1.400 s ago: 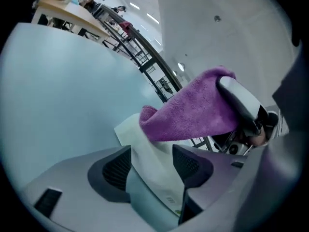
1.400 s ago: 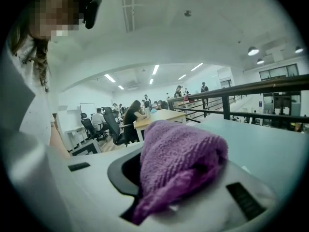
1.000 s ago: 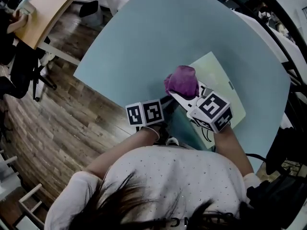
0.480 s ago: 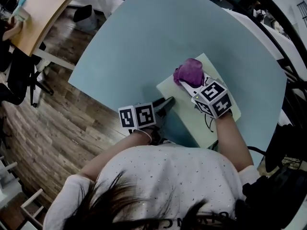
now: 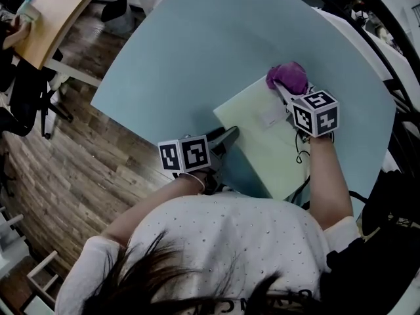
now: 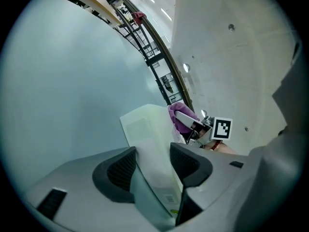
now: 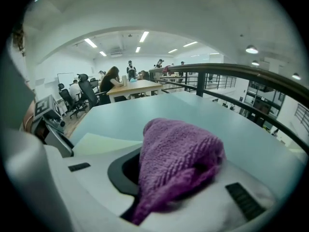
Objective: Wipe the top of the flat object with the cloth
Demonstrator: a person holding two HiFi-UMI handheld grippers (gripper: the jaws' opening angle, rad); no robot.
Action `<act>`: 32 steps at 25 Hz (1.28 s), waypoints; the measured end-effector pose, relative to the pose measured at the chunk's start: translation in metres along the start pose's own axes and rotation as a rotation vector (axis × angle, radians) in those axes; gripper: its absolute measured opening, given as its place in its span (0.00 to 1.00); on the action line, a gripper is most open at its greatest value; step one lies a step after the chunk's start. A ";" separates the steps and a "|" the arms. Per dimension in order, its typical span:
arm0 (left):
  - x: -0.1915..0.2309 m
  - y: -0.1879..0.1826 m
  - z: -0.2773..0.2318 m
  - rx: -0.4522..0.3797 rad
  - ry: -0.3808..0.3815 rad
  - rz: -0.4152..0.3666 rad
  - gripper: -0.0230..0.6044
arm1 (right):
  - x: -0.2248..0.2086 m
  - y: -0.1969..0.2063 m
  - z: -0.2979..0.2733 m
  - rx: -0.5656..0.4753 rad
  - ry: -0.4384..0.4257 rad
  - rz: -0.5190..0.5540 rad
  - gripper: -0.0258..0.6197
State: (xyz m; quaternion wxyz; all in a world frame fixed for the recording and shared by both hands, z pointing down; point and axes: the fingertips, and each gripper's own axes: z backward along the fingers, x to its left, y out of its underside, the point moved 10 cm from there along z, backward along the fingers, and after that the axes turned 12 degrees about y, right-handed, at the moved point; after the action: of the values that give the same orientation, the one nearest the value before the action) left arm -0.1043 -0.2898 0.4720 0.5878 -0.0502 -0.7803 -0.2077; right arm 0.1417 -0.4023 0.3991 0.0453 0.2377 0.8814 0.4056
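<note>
purple terry cloth (image 5: 287,76), bunched into a lump, sits at the far upper right corner of the pale green board (image 5: 262,143), right of centre in the head view, and is clamped in the jaws of the right gripper (image 5: 285,92). in the right gripper view the cloth (image 7: 181,153) fills the gap between the jaws of the right gripper (image 7: 178,182) and spills over them, with a strip of the board (image 7: 96,143) showing at lower left. the board lies flat on the light blue table (image 5: 197,44), turned at an angle, with a small pale label near its upper middle. the left gripper (image 5: 226,136) is at the board's left corner; its own view shows the board (image 6: 145,134) running up between the two dark pads (image 6: 120,168), the jaws of the left gripper (image 6: 153,161) closed on its near edge, and beyond it the cloth (image 6: 178,115) and the other gripper (image 6: 193,127) at the far end. both marker cubes face up in the head view. a person's white dotted top (image 5: 236,241) fills the bottom of that frame. wooden floor (image 5: 79,149) shows at left, and a wooden desk (image 5: 59,12) in the upper left corner.
</note>
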 end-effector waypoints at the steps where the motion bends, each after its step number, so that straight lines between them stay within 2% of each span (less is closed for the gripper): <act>1: 0.001 0.001 0.000 -0.001 -0.001 -0.003 0.40 | -0.004 0.002 0.000 -0.004 0.014 -0.011 0.08; 7: 0.005 0.003 -0.004 -0.020 -0.006 -0.020 0.40 | -0.018 0.008 -0.008 -0.018 0.108 -0.065 0.08; 9: 0.005 0.003 -0.003 -0.023 -0.008 -0.022 0.40 | -0.011 0.001 -0.002 -0.036 0.113 -0.082 0.08; 11: 0.006 0.004 -0.002 -0.023 -0.006 -0.020 0.40 | 0.014 -0.014 0.018 -0.128 0.012 -0.033 0.08; 13: 0.006 0.004 -0.002 -0.027 -0.002 -0.015 0.40 | 0.052 -0.027 0.037 -0.194 -0.163 0.035 0.08; 15: 0.007 0.002 0.000 -0.031 -0.001 -0.011 0.40 | 0.088 -0.029 0.046 -0.170 -0.284 0.074 0.09; 18: 0.006 -0.001 0.002 -0.035 -0.005 -0.016 0.40 | 0.125 -0.013 0.045 -0.072 -0.366 0.118 0.09; 22: 0.005 0.000 0.001 -0.035 -0.005 -0.020 0.40 | 0.133 0.013 0.037 0.053 -0.296 0.233 0.09; 25: 0.005 0.000 0.001 -0.030 -0.004 -0.011 0.40 | 0.127 0.023 0.038 0.055 -0.250 0.301 0.09; 28: 0.004 0.000 -0.001 -0.031 -0.004 -0.014 0.40 | 0.112 0.026 0.039 0.063 -0.205 0.304 0.09; 32: 0.002 0.001 -0.004 -0.031 -0.006 -0.018 0.40 | 0.082 0.031 0.039 0.082 -0.133 0.256 0.09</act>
State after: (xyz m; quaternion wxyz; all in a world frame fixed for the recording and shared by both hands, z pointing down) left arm -0.1012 -0.2902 0.4754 0.5828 -0.0531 -0.7790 -0.2250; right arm 0.0916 -0.3207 0.4048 0.0419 0.3761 0.8548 0.3552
